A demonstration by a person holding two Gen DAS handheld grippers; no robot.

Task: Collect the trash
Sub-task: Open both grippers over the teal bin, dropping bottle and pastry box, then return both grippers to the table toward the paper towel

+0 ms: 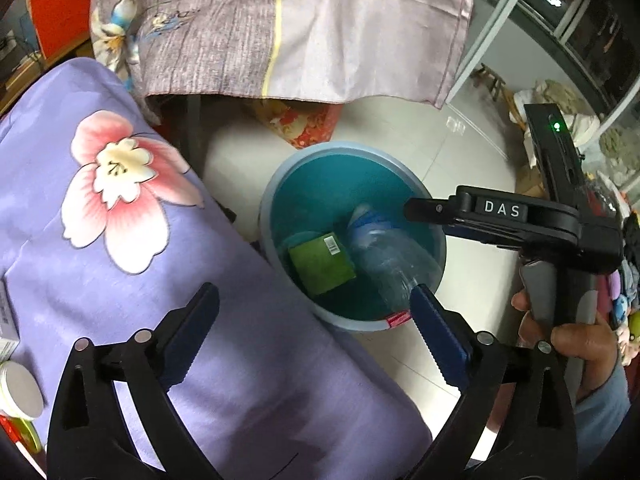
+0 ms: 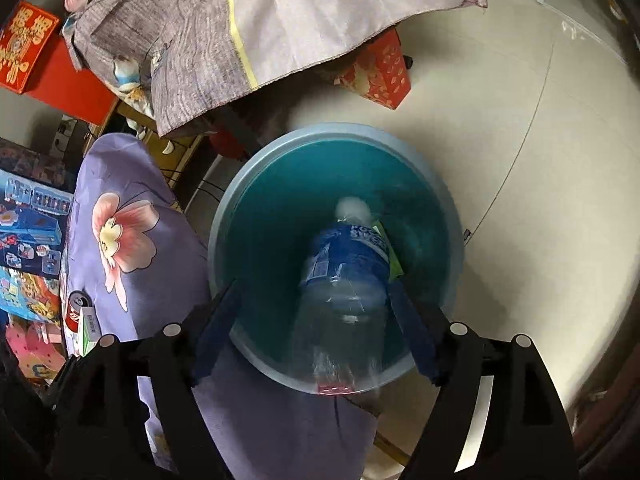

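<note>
A blue-green bin (image 1: 280,184) stands on the floor beside the bed. In it lie a green box (image 1: 320,262) and a clear plastic bottle (image 1: 384,256) with a blue label, neck down. My left gripper (image 1: 314,292) hangs open above the bin's near rim, with nothing between its fingers. My right gripper (image 1: 416,210) reaches over the bin from the right, held by a hand (image 1: 568,332). In the right wrist view the bottle (image 2: 348,264) is blurred inside the bin (image 2: 240,200), between the spread fingers of the right gripper (image 2: 315,285). The left finger stands clear of it. A sliver of the green box (image 2: 394,256) shows behind.
A purple flowered sheet (image 1: 120,240) covers the bed on the left, bearing a can (image 2: 76,308), a small carton (image 2: 90,328) and a white-lidded jar (image 1: 20,392). A grey-lilac cloth (image 1: 280,28) hangs behind the bin, with a red box (image 2: 380,76) under it. Pale tiled floor (image 2: 520,160) lies right.
</note>
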